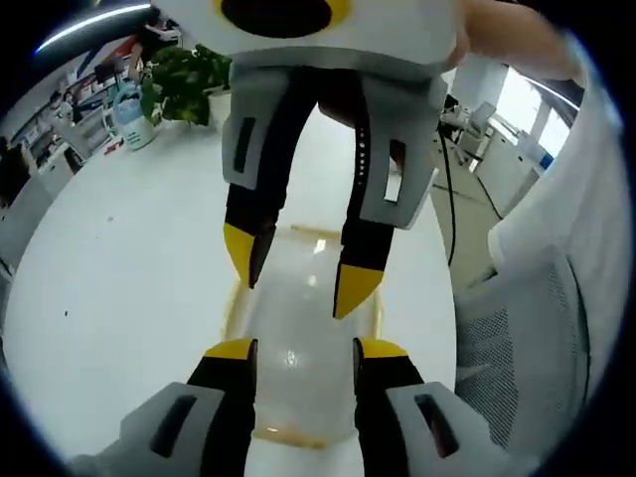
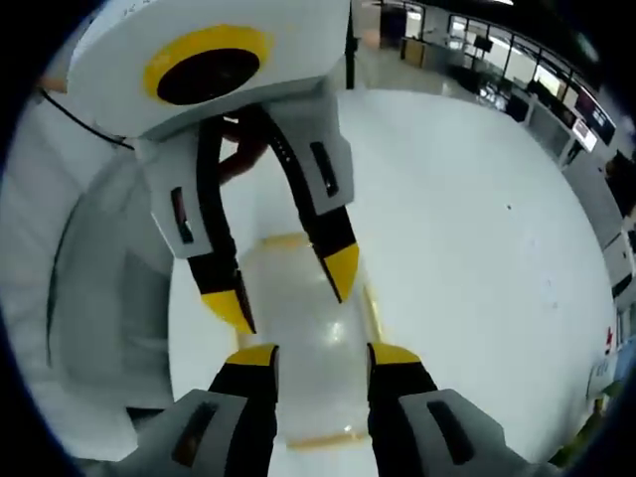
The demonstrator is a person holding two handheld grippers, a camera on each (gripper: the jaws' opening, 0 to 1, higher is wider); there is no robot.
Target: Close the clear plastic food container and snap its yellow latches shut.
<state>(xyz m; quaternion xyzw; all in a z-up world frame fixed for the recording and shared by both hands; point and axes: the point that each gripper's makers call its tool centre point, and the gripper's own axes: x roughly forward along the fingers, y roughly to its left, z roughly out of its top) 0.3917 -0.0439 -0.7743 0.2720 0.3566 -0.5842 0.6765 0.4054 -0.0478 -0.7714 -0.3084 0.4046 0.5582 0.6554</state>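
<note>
Fingers of both grippers spread, gripping nothing. Left gripper [image 1: 295, 360] and right gripper [image 2: 322, 360] face each other across the container [image 1: 298, 328], which sits on the white table [image 1: 119, 288] near its edge, lid apparently down. Each hangs over an opposite end, likely to press the latches [image 1: 288, 432] there. Plant [image 1: 184, 79] sits far back.

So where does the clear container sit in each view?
Left gripper view: the container lies on the white table, lower centre, between the left gripper and the right gripper reaching in from the top.
Right gripper view: the container is lower centre, between the right gripper and the left gripper facing it.
Shared landmark: the container's yellow latches.
</note>
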